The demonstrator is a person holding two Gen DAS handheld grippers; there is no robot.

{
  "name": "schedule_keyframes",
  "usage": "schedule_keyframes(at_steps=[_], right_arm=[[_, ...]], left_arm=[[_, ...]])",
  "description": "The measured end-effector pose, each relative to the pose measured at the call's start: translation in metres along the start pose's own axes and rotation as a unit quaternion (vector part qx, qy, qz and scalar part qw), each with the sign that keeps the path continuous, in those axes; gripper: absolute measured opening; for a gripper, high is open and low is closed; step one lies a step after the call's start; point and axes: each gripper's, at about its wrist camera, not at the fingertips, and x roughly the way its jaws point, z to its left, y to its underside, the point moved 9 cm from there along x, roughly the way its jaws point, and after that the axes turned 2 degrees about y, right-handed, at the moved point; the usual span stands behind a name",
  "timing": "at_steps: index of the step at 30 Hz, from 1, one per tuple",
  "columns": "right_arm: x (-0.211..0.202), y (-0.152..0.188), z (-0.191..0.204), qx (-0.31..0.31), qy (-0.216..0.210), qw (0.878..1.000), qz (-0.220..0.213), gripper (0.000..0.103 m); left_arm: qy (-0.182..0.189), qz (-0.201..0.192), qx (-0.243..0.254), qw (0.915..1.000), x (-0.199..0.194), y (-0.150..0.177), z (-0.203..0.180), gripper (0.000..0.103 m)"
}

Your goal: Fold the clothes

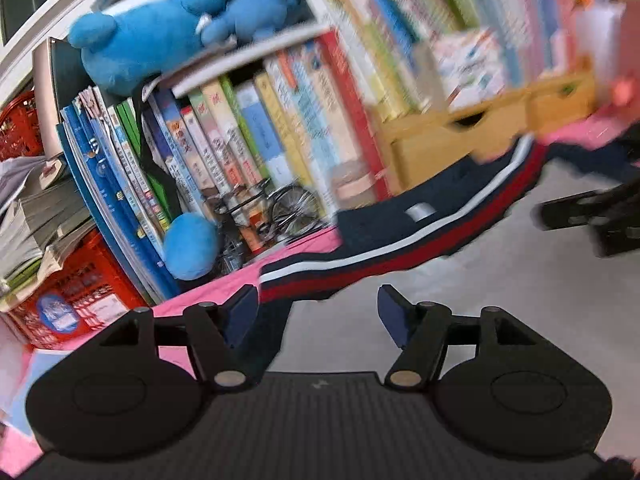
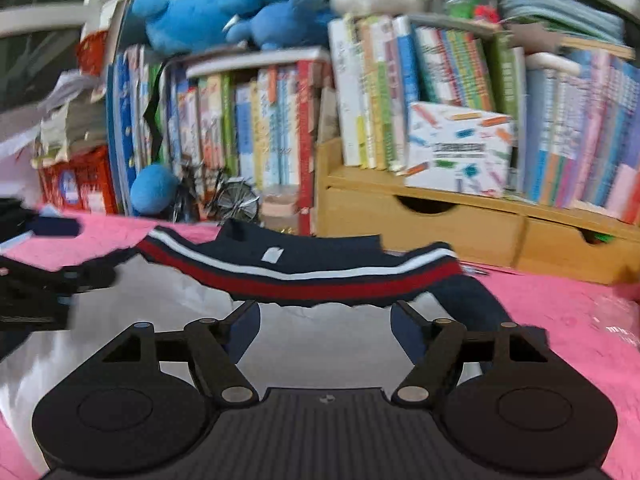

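Note:
A garment lies spread on the pink cloth [image 2: 568,320]. Its body is grey [image 1: 460,304], and its far end is navy with a white and a red stripe [image 2: 304,276] and a small grey label [image 2: 272,255]. My left gripper [image 1: 316,300] is open over the grey body, near its left edge, with nothing between its fingers. My right gripper [image 2: 325,312] is open too, just short of the striped band, with a navy sleeve [image 2: 472,300] by its right finger. Each gripper shows in the other's view: the right gripper [image 1: 592,216] and the left gripper [image 2: 40,292].
Behind the garment stand rows of books [image 2: 260,128], a wooden drawer unit [image 2: 424,232] and a patterned white box [image 2: 456,148]. Blue plush toys [image 1: 152,36] sit on the books. A red crate [image 1: 76,296], a small metal bicycle model [image 2: 236,196] and a paper stack are at the left.

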Motion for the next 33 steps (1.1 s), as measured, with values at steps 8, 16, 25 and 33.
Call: schedule_keyframes(at_steps=[8, 16, 25, 33], right_arm=[[-0.006, 0.061, -0.123, 0.161, 0.08, 0.982, 0.06, 0.088], [-0.12, 0.12, 0.02, -0.309, 0.008, 0.949, -0.07, 0.087], [-0.114, 0.154, 0.11, -0.489, -0.048, 0.869, -0.054, 0.041], [-0.117, 0.124, 0.092, -0.414, -0.064, 0.906, -0.064, 0.023]], left_arm=[[-0.078, 0.086, -0.09, 0.9892, 0.015, 0.062, 0.098, 0.077], [0.059, -0.076, 0.093, 0.9911, -0.123, 0.046, 0.019, 0.073], [0.142, -0.135, 0.308, 0.9309, -0.175, 0.076, -0.115, 0.073], [0.086, -0.15, 0.385, 0.9067, -0.135, 0.076, -0.149, 0.047]])
